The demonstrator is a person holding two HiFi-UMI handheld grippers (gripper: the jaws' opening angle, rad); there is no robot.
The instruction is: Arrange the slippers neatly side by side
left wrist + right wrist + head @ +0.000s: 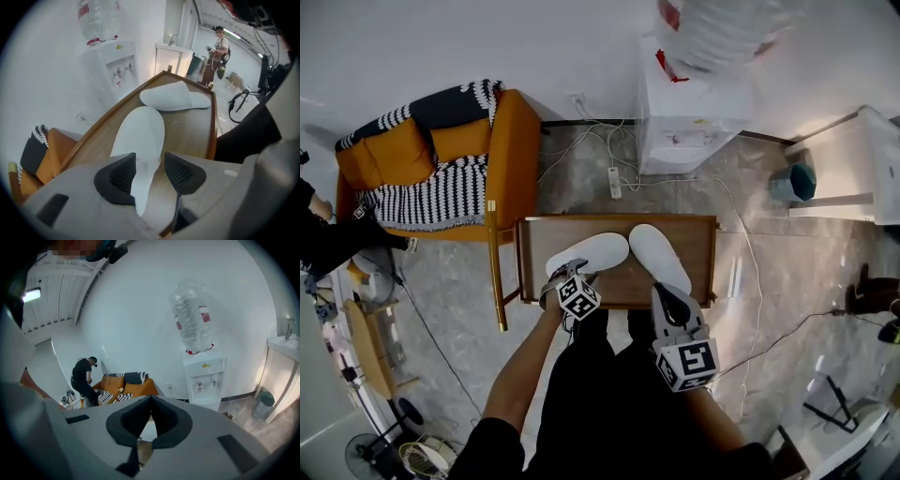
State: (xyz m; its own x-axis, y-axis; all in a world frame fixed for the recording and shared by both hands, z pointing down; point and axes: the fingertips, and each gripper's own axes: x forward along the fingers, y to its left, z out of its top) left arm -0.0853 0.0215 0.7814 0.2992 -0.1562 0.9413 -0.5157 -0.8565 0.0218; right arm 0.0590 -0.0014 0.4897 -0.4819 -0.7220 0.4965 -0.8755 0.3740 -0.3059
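- Head view: both white slippers are up on the wooden table (546, 227). The left slipper (595, 253) lies slanted across the table's near-left part. The right slipper (659, 255) slants the other way on the near-right part. Their far ends almost meet mid-table and their near ends splay apart, so it's a V, not a pair yet.
- The left gripper (572, 275) sits at the left slipper's near end, and the right gripper (664, 292) hovers over the table's front edge by the right slipper.
- Left gripper view: the left gripper (149, 161) has its jaws spread wide with the left slipper's (140, 136) heel end between them, not pinched. The right slipper (173, 99) lies crosswise further up the table (197, 136).
- Right gripper view: the right gripper (150, 399) is closed tight on nothing, with a sliver of white slipper (147, 431) below.
- My read: gathering's done, and squaring them parallel is what's left.
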